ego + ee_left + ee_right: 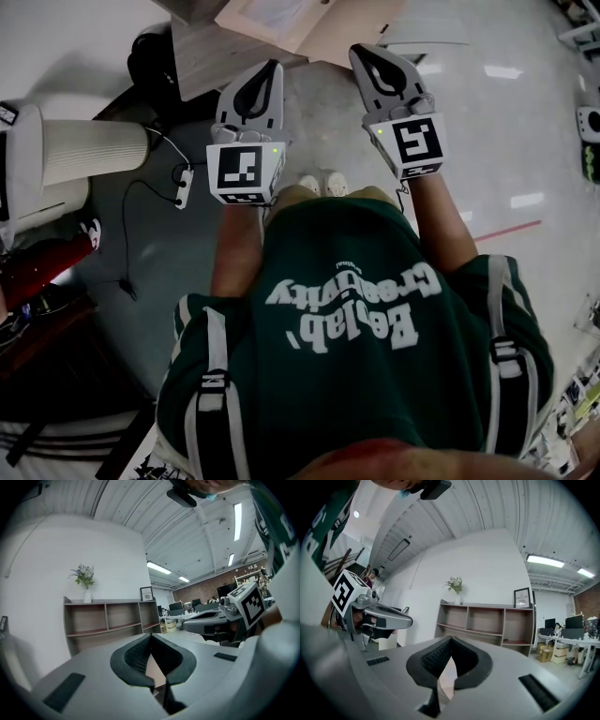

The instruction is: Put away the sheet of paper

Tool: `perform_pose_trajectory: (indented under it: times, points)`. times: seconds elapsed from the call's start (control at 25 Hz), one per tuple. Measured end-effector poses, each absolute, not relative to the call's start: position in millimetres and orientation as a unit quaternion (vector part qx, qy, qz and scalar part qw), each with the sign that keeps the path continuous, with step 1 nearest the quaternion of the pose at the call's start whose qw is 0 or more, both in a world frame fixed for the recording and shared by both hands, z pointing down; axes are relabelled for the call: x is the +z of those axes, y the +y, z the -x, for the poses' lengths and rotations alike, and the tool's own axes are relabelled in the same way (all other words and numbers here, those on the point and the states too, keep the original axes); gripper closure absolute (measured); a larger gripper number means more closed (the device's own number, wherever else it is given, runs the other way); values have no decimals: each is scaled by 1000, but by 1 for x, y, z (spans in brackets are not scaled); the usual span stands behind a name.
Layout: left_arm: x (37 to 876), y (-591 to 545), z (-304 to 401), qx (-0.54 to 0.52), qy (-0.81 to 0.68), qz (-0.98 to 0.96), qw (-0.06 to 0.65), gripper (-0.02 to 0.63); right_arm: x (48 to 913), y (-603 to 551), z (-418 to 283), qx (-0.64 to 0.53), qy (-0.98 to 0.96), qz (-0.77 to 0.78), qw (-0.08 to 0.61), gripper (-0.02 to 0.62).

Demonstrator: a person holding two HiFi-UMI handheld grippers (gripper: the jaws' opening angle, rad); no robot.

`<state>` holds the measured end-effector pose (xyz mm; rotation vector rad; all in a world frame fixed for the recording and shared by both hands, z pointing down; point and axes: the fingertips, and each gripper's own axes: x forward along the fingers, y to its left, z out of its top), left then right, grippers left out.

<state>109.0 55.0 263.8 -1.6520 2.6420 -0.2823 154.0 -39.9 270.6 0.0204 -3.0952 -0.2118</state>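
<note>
A pale pinkish sheet of paper [314,26] is held out level in front of the person, over the corner of a grey wooden shelf top [199,52]. My left gripper [273,67] is shut on the sheet's near left edge. My right gripper [360,52] is shut on its near right edge. In the left gripper view the dark pads meet at the tip [151,637], and a strip of the paper [154,667] shows below them. The right gripper view shows the same: closed pads [451,641] with the paper [449,676] pinched between them.
An open shelf unit [487,625] stands against the white wall ahead, with a vase of flowers [456,587] and a framed picture [521,597] on top. A white ribbed cylinder [89,150] and a cable with a plug block [184,187] lie on the floor at left. Desks and boxes [546,653] stand further right.
</note>
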Motion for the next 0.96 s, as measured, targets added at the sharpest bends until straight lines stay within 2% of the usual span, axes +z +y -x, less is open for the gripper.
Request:
perform_pose_trajectory:
  times: [0.96]
  points:
    - [272, 42, -133, -104, 831, 546, 6, 588, 276, -56, -176, -61, -997, -28, 23, 561]
